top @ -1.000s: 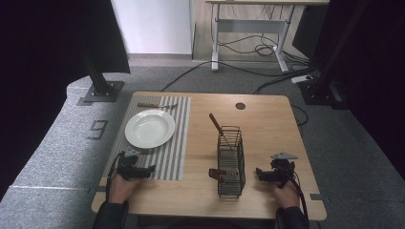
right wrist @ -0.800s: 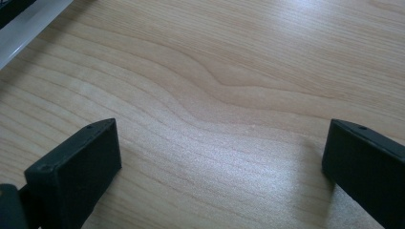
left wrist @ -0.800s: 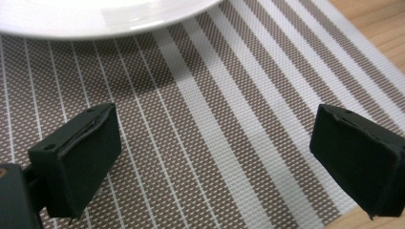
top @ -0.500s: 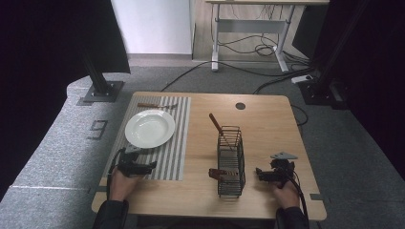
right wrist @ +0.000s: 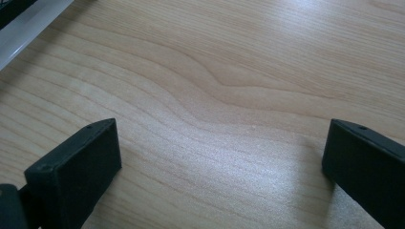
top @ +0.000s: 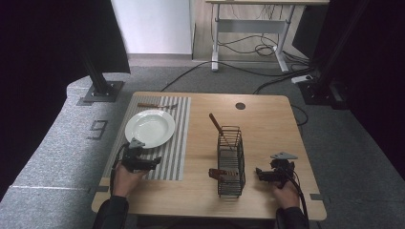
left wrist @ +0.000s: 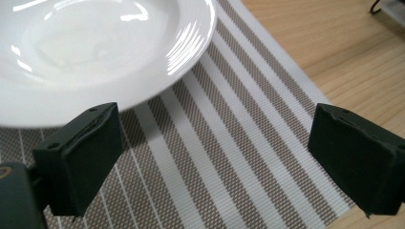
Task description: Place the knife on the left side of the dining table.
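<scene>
High view: left claw (top: 152, 163) spread over striped mat (top: 177, 143), right claw (top: 261, 173) spread beside wire basket (top: 231, 162).

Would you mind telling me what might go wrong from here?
1. The left hand-held gripper, open over the striped placemat, sits close to the white plate; one jaw could bump its rim.
2. The wire basket looks tall and narrow, with utensil handles sticking out; the right hand-held gripper might tip it.
</scene>
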The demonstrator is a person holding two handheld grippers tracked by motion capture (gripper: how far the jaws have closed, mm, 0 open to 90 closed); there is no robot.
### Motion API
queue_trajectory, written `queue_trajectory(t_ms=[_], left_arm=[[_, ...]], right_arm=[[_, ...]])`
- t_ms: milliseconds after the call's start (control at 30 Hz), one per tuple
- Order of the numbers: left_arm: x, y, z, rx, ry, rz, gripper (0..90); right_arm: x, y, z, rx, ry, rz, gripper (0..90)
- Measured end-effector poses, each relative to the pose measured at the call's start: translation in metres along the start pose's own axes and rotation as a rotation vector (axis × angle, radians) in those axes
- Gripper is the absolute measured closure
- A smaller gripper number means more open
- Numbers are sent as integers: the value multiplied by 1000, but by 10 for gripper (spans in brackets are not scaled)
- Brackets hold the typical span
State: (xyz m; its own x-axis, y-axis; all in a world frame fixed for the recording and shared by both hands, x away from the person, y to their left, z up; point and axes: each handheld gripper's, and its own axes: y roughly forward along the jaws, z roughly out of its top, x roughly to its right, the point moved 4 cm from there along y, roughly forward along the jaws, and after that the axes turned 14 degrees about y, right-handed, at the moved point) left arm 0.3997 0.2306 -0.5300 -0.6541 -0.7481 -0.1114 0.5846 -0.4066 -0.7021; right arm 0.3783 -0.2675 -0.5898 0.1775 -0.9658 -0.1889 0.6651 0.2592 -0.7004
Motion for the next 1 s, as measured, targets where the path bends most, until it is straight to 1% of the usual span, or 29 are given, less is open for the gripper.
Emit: queue_trajectory(t_ms=[433,600,633,1000], left_arm=[[6,-3,31,25,20,-10,48],[8,-5,42,33,36,-14,50],[9,-5,47,36,42,-19,51],[18,-5,76,51,70,-48,54]], right_arm=[[0,0,0,0,0,0,0],[0,0,0,0,0,0,0],[0,0,0,0,0,0,0],[0,0,0,0,0,0,0]])
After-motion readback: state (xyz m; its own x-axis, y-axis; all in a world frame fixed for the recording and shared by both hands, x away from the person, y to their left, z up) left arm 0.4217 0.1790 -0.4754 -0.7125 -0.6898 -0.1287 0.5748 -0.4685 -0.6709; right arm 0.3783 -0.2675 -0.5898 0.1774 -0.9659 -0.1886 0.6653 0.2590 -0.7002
